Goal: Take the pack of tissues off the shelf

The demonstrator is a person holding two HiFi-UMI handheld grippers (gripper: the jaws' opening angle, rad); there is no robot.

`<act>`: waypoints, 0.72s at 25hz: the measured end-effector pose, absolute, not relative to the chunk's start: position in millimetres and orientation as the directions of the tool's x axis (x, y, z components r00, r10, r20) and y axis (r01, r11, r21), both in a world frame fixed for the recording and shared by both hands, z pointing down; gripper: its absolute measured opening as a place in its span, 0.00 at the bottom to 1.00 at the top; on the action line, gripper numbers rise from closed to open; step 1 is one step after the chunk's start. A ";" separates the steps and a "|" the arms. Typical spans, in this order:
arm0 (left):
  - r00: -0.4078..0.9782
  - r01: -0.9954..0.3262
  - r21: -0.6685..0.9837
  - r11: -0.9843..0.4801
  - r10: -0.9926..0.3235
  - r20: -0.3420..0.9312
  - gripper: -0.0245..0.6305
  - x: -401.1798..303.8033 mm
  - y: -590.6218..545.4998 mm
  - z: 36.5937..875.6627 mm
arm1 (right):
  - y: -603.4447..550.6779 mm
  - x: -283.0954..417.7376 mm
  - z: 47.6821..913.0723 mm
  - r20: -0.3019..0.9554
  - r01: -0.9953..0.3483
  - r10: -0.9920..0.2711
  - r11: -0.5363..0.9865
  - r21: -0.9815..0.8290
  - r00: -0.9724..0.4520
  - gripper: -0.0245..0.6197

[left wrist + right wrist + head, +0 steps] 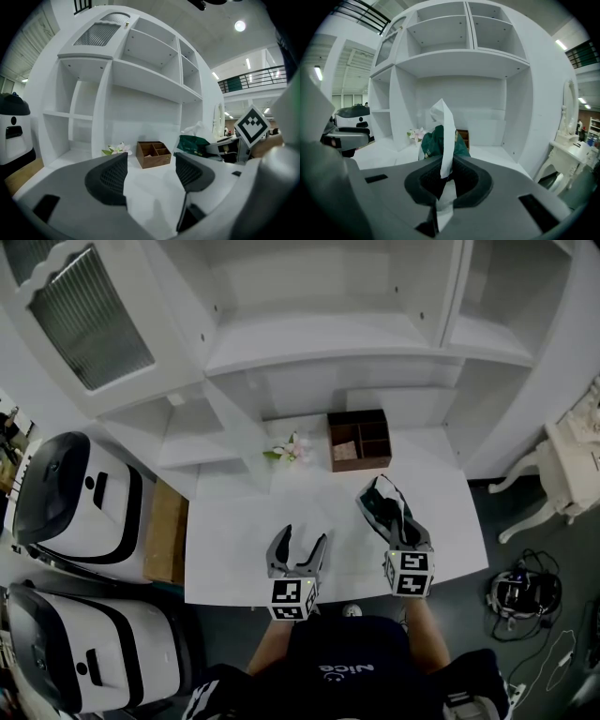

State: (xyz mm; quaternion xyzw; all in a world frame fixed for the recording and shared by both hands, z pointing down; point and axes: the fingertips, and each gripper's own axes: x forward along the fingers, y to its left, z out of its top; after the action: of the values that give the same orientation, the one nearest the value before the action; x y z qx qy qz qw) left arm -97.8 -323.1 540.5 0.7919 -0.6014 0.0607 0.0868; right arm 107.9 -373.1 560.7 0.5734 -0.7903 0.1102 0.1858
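Left hand-held gripper: jaws apart, nothing between them, low over the counter near its 6 o'clock edge. Right hand-held gripper, at the left one's 3 o'clock, is clamped shut on the pack of tissues, white sheet poking up. The pack is off the shelf, just above the counter. Wooden box sits at the pack's 12 o'clock. My read: set-down step. I'd lower it level, let the base touch before opening, stay clear of the box, left idle.

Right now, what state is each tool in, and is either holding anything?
Left tool: open, empty.
Right tool: closed on the green pack of tissues.
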 end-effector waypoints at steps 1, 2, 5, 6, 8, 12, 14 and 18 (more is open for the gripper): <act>0.282 -0.959 0.069 -0.273 -0.937 0.205 0.52 -96.2 -323.2 541.4 | -372.7 106.8 560.1 0.419 -0.946 -0.864 0.323 0.037 -0.278 0.07; 0.299 -0.954 0.075 -0.289 -0.931 0.210 0.50 -94.0 -323.2 542.7 | -372.5 105.7 559.7 0.418 -0.944 -0.864 0.327 0.037 -0.283 0.07; 0.347 -0.938 0.085 -0.336 -0.912 0.217 0.33 -87.1 -321.7 544.8 | -372.3 103.1 558.8 0.412 -0.940 -0.863 0.340 0.042 -0.294 0.07; 0.357 -0.934 0.085 -0.347 -0.909 0.216 0.28 -85.0 -320.8 544.8 | -372.0 102.5 558.6 0.410 -0.938 -0.862 0.344 0.042 -0.297 0.07; 0.372 -0.928 0.085 -0.362 -0.903 0.213 0.20 -80.9 -319.0 544.4 | -371.7 101.9 557.8 0.406 -0.937 -0.862 0.348 0.041 -0.302 0.07; 0.432 -0.901 0.141 -0.411 -0.879 0.200 0.04 -72.1 -315.0 543.1 | -372.0 100.6 555.2 0.397 -0.935 -0.865 0.353 0.043 -0.308 0.07; 0.456 -0.886 0.184 -0.425 -0.870 0.185 0.04 -70.5 -313.6 541.3 | -372.0 99.9 553.7 0.391 -0.933 -0.866 0.356 0.044 -0.312 0.07; 0.410 -0.909 0.164 -0.383 -0.893 0.188 0.04 -80.6 -316.9 540.6 | -372.9 98.2 547.2 0.354 -0.933 -0.877 0.359 0.037 -0.324 0.07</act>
State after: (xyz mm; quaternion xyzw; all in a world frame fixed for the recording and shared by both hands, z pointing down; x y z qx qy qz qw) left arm -80.6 -316.9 540.6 0.8308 -0.5422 0.0340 0.1212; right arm 98.2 -372.9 547.2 0.5593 -0.8089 0.0870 0.1589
